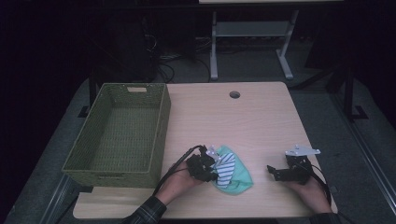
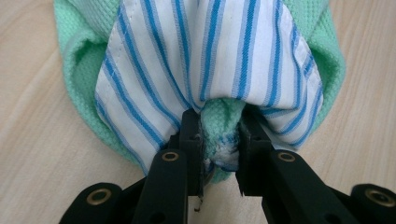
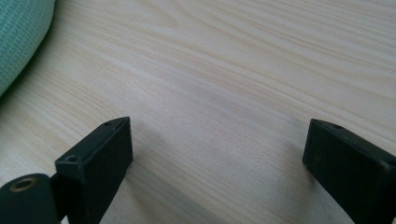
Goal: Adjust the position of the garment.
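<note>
A person is sitting at the pale wooden table (image 1: 261,116), a gripper in each hand. The left gripper (image 1: 211,167) is sitting near the table's front edge, at about seven o'clock from the table's middle, and its jaws are pinching a bunched fold of the cloth bundle (image 1: 232,171). In the left gripper view the two black fingers (image 2: 190,135) are standing narrow, pressing a ridge of the mint-green knit between them, with the white fabric with blue stripes (image 2: 205,60) puffing up just above the jaws. The bundle itself is lying on the table at roughly six o'clock from the table's middle, touching the left gripper on the bundle's nine o'clock side.

The right gripper (image 1: 273,171) is resting low over the wood at about five o'clock from the table's middle, well apart from the bundle, pointing toward nine o'clock. In the right gripper view its jaws are standing wide with bare table between them, and a green corner of the bundle is showing at ten o'clock.

The woven green basket (image 1: 161,140) is standing at the table's nine o'clock side, near the left gripper.
</note>
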Motion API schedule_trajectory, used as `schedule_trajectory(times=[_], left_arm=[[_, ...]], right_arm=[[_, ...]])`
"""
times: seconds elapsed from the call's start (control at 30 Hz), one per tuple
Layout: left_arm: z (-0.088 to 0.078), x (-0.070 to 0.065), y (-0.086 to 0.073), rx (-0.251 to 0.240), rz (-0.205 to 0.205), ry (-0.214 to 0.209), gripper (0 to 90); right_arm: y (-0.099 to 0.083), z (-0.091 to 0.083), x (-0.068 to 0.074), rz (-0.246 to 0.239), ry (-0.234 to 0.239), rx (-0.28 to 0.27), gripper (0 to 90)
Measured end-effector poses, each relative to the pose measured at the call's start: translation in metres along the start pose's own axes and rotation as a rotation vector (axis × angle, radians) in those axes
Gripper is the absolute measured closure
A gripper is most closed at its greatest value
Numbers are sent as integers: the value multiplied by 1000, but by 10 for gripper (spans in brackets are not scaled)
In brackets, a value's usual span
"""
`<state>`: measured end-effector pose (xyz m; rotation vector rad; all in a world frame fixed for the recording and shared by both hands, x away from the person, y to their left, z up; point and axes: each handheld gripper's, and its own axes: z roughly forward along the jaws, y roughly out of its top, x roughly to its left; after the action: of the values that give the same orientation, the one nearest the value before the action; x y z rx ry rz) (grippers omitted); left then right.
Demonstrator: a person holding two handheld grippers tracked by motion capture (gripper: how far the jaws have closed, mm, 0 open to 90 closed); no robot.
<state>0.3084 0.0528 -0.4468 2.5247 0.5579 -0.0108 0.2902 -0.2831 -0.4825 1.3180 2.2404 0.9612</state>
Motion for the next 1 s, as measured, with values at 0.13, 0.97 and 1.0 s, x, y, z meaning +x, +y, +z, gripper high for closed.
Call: schedule_trajectory(times=[0.13, 0.97, 1.0], left_arm=[[-6, 0, 2, 9, 14, -1, 752], [-54, 3, 21, -79, -9, -26, 749], [-58, 4, 22, -91, -10, -22, 749]], right_arm=[[0, 0, 0, -2, -1, -1, 76], [0, 0, 0, 3, 0, 2, 76], [0, 0, 0, 3, 0, 2, 76]])
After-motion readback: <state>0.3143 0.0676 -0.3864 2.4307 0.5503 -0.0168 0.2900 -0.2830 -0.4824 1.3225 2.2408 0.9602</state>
